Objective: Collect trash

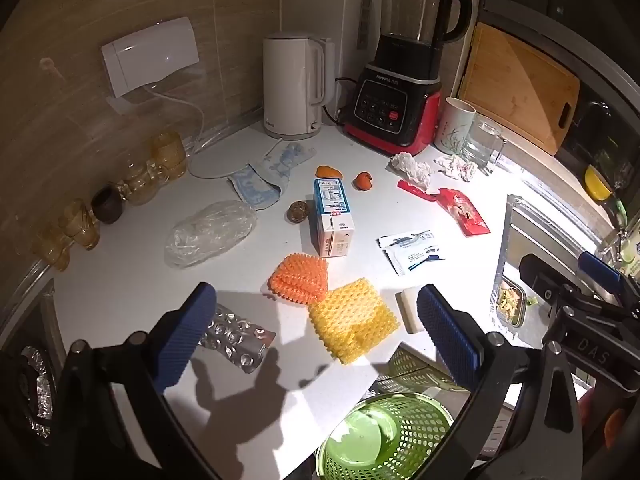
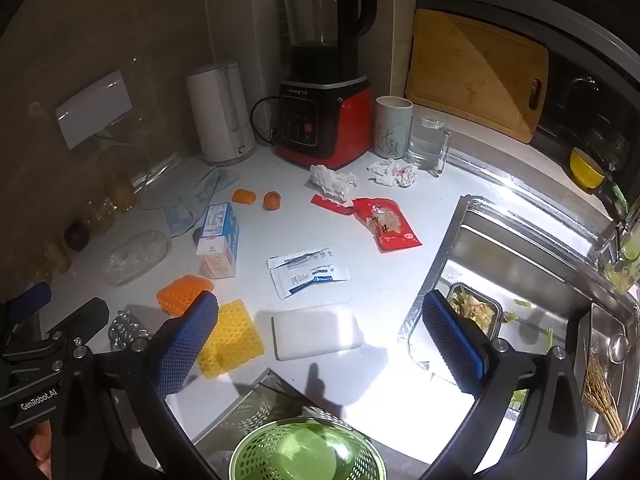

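Right now your left gripper, fingers wide and empty, hangs nearest the yellow foam net, lying just beyond them; right gripper likewise empty.

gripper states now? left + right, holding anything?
Left gripper: open, holding nothing, above the counter.
Right gripper: open, holding nothing, above the counter.

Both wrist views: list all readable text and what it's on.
"joyoung": blender base.
"DAS": right hand-held gripper's body, seen in the left wrist view.
"GenRobot.AI": left hand-held gripper's body, seen in the right wrist view.
Milk carton, white sachets, red wrapper: print too small to read.
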`<state>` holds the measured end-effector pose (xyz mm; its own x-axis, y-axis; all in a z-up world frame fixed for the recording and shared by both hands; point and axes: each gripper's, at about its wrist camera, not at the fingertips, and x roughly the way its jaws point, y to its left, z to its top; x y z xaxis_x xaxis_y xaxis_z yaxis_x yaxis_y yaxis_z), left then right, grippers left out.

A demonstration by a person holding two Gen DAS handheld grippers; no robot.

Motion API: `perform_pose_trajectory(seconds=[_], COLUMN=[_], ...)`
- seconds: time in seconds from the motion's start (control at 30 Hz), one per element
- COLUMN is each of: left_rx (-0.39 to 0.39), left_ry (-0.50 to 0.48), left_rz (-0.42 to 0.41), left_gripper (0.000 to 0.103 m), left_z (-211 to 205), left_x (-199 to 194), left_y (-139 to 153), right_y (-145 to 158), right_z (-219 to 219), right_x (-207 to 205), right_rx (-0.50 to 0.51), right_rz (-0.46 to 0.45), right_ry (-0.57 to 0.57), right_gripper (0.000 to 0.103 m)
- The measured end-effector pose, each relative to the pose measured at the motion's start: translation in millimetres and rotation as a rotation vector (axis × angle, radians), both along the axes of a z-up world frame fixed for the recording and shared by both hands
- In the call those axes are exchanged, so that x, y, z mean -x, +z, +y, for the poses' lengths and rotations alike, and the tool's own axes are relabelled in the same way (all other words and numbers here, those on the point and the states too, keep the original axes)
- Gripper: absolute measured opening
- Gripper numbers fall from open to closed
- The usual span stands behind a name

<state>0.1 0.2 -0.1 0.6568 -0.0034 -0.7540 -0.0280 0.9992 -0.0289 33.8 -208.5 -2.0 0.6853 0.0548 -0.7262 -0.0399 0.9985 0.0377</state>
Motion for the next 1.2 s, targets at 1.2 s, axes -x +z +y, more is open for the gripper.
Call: perform_pose_trajectory(seconds=[1.2], left_rx=[0.033], left_ry=[-0.004], left_rz=[0.016], left_gripper=[0.096], left_z=[2.2], left_x=[-4.9], left_y=[-6.1], right_y=[-4.2], right_z=[9.0], right_x=[-12.2], right_rx=[0.028], right_rz=[0.008], right_ry=[0.009], right_gripper=[0.101])
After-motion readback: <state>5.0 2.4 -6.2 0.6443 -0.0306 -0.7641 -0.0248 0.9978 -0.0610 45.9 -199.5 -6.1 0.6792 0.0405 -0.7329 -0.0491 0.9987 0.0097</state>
